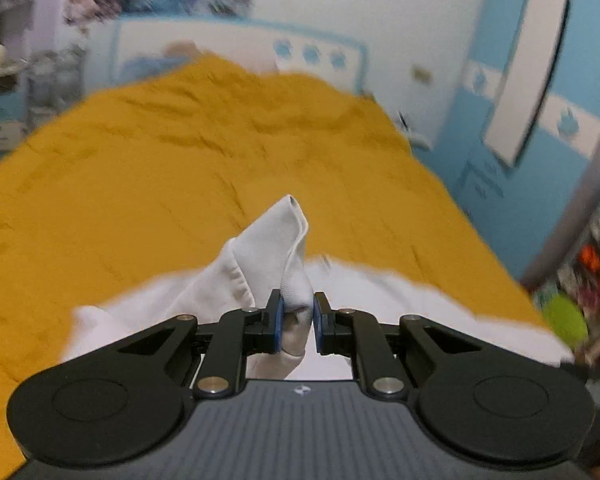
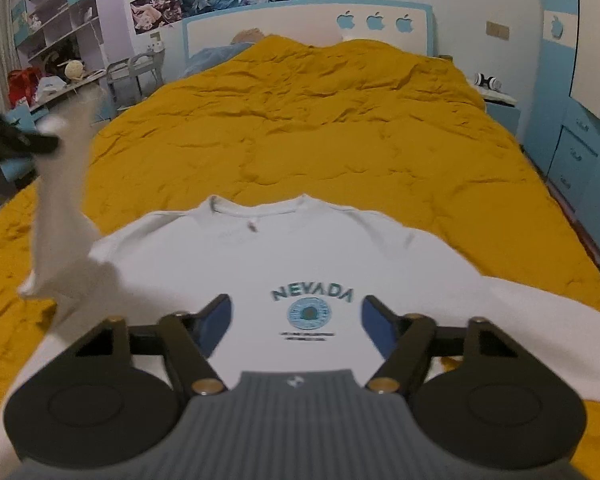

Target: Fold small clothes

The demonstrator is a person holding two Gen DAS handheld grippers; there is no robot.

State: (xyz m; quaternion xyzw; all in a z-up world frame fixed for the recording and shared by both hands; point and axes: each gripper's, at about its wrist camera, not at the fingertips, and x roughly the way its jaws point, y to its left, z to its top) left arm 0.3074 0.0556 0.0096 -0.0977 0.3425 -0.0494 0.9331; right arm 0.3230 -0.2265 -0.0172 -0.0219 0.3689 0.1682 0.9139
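Observation:
A white T-shirt [image 2: 300,248] with a blue "NEVADA" print [image 2: 312,294] lies face up on a mustard bedspread [image 2: 300,120], collar toward the headboard. My left gripper [image 1: 297,312] is shut on the shirt's left sleeve [image 1: 272,248], and the bunched cloth sticks up past the blue pads. In the right wrist view that sleeve [image 2: 60,216] rises off the bed to the left gripper [image 2: 40,142] at the frame's left edge. My right gripper [image 2: 296,320] is open above the shirt's chest, with nothing between its pads. The shirt's lower hem is hidden under the gripper body.
A white and blue headboard [image 2: 308,24] stands at the bed's far end. A nightstand with headphones [image 2: 488,82] and a blue wardrobe [image 2: 572,140] are on the right. Shelves [image 2: 60,20] and a cluttered desk are on the left.

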